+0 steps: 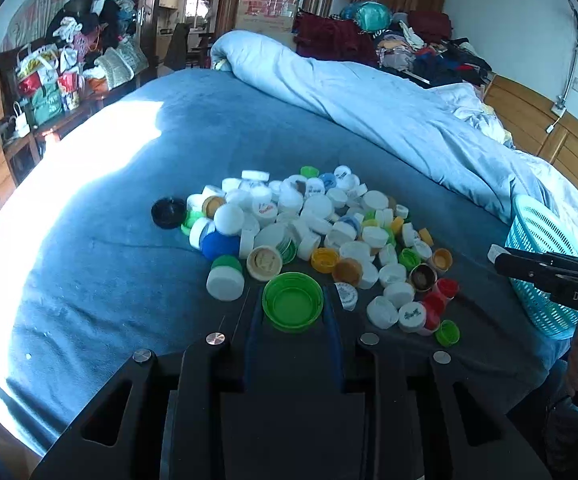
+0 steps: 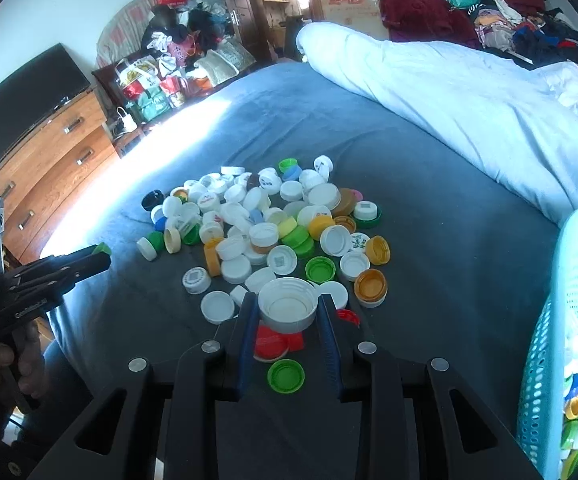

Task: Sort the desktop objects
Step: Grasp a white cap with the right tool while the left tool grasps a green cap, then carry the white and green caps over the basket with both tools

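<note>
A heap of plastic bottle caps, mostly white with green, yellow, red and blue ones, lies on the blue bed sheet; it also shows in the right wrist view. My left gripper is shut on a large green cap, held open side up at the heap's near edge. My right gripper is shut on a large white cap, held above red caps and a green cap. Each gripper shows from the side in the other's view.
A turquoise mesh basket holding several caps stands at the right of the heap, also in the left wrist view. A rolled pale-blue duvet lies behind the heap. A wooden dresser stands left of the bed.
</note>
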A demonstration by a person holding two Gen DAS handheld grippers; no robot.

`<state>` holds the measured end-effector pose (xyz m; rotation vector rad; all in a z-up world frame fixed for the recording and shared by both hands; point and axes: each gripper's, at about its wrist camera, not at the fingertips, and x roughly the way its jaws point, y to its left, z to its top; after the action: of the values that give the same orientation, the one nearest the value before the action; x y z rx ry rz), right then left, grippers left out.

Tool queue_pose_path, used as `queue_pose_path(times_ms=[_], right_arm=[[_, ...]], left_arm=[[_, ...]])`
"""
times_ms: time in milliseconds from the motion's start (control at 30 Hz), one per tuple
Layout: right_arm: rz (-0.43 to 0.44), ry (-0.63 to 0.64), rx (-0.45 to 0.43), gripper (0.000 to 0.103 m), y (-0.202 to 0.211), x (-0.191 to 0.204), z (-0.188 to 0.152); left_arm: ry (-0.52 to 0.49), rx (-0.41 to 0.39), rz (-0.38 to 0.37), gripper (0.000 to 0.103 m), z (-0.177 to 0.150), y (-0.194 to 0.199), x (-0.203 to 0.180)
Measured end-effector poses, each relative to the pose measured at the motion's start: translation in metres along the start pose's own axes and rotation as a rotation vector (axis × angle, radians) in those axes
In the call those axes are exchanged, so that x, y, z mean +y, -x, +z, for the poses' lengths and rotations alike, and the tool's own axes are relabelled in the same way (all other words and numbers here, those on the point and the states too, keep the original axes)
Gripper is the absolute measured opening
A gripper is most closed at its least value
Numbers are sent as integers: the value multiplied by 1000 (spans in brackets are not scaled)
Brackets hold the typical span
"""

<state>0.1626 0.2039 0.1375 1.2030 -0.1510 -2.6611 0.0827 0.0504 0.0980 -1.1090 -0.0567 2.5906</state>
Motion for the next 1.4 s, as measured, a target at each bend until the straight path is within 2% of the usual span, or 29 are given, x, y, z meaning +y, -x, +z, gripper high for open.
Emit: queue_pose_path(times_ms=[267, 533, 967, 1400], right_arm=[[-12, 7, -91, 32, 50, 2, 14], [-44, 17, -162, 32, 89, -3, 20], [-151, -43, -237, 32, 139, -43, 17], [-269, -142, -271, 32, 184, -98, 2]], left_arm=[[-33, -46, 1, 25, 27, 23, -28], [-72, -51, -18, 25, 50, 26, -69], [-184, -44, -110, 25, 83, 24, -163], [-332, -11, -74, 25, 101, 3, -251]])
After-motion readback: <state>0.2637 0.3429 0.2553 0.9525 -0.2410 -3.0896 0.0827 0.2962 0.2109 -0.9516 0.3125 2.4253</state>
